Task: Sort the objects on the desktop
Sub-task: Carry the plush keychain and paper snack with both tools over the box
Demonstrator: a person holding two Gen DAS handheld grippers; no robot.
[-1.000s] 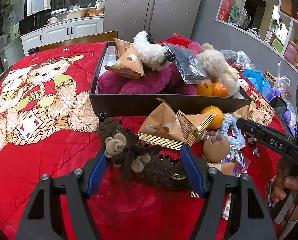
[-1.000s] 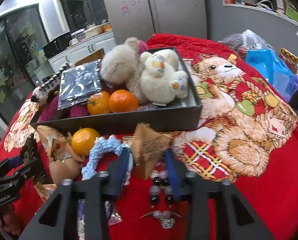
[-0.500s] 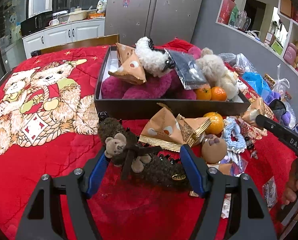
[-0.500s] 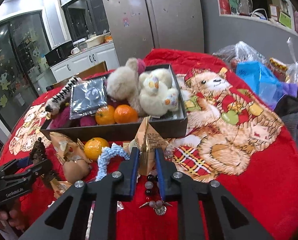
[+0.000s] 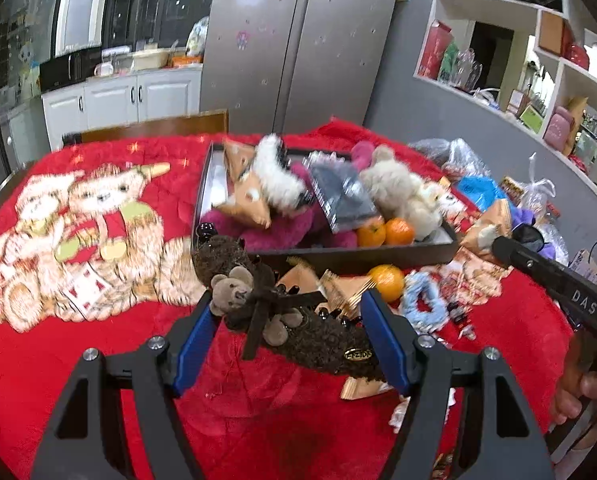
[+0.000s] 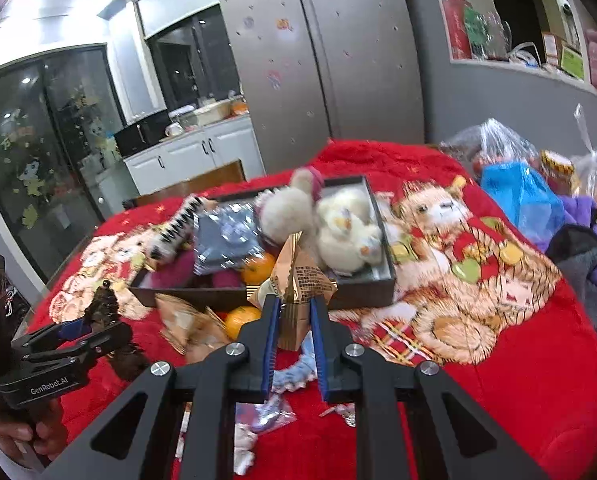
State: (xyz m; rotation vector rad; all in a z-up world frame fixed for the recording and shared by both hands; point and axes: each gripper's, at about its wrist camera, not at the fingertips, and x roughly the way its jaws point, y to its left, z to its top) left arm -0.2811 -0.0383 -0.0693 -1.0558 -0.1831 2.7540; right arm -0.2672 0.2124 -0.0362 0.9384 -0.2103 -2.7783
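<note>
- Brown fuzzy hair clip (image 5: 298,320) with a little bear on it sits between the pads of the left gripper (image 5: 290,332) in the left wrist view; jaws stand wide but look clamped on it, and it seems clear of the red blanket (image 5: 98,360), so I'd call this the carry step, pickup done
- same view: the dark box (image 5: 358,256) is right ahead, already stuffed with plush toys, a foil bag and two oranges; next move for this hand is probably up over the near wall and a drop wherever there's a gap, maybe the left end, though blur makes that hard to judge
- loose orange (image 5: 386,282), brown snack packs and a blue rope ring (image 5: 418,304) lie just in front of that wall, so stay high going in
- right wrist view: right gripper (image 6: 292,344) has just been closing and is now pinched tight on a brown snack pack (image 6: 294,280), held up in front of the box (image 6: 362,292)
- here the box's right end is hogged by a white plush (image 6: 350,232); the open blanket to the right is roomy, the box not so much
- both grippers are heading for the same box from either side and the left one (image 6: 74,332) shows low on the left, well apart for now, so I'd go one at a time
</note>
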